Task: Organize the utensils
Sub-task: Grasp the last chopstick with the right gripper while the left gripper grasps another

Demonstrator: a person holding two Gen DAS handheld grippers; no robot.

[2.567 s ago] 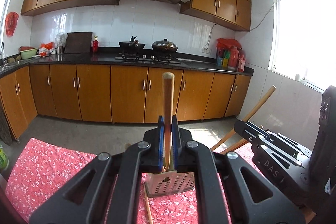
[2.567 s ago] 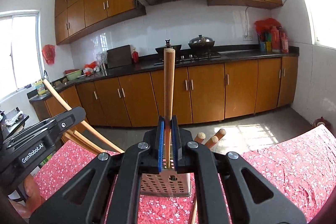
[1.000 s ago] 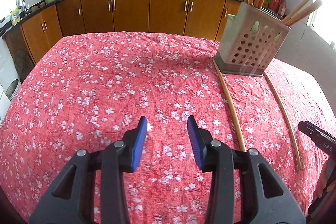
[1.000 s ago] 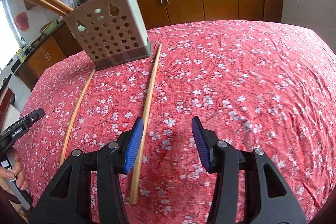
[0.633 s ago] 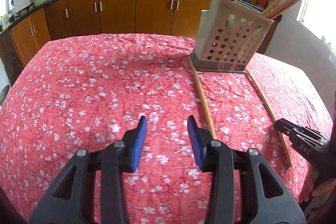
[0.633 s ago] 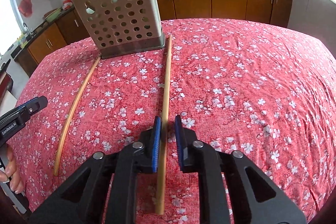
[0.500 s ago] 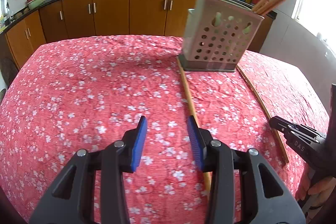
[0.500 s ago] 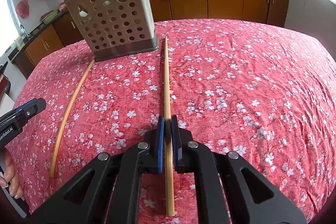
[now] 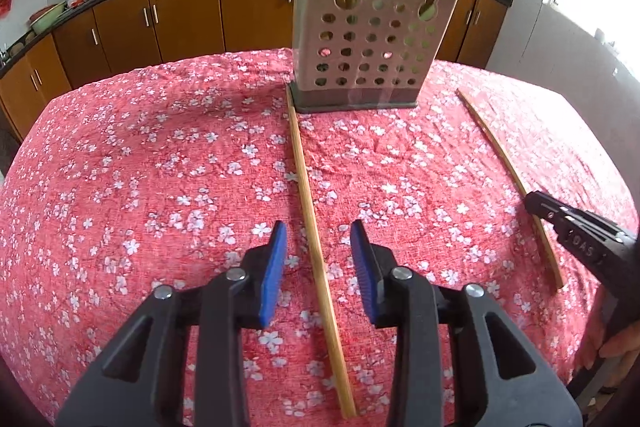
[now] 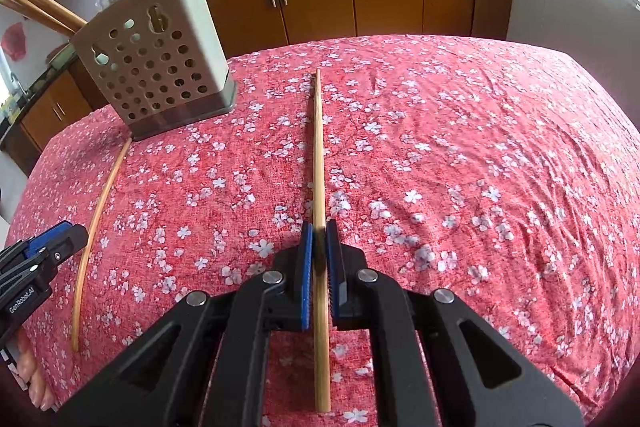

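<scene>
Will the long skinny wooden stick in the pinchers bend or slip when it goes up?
The long thin wooden chopstick looks straight and rigid, so probably no bending. The right gripper pinches it nearer one end, so the long front part may droop. Its smooth, round shaft might twist between the blue pads.

Counter (image 9: 120,167), red flowered cloth: wide bare stretch left of the stick (image 9: 310,211) in the left wrist view, and right of the held stick (image 10: 319,155) in the right wrist view; a gripper could pass in either. Obstacle: perforated holder (image 9: 366,39) standing upright at the far side, long sticks projecting above its rim. One stick's far end lies just beside the holder's base. Right gripper (image 9: 576,231) stands over the near end of the other stick.
</scene>
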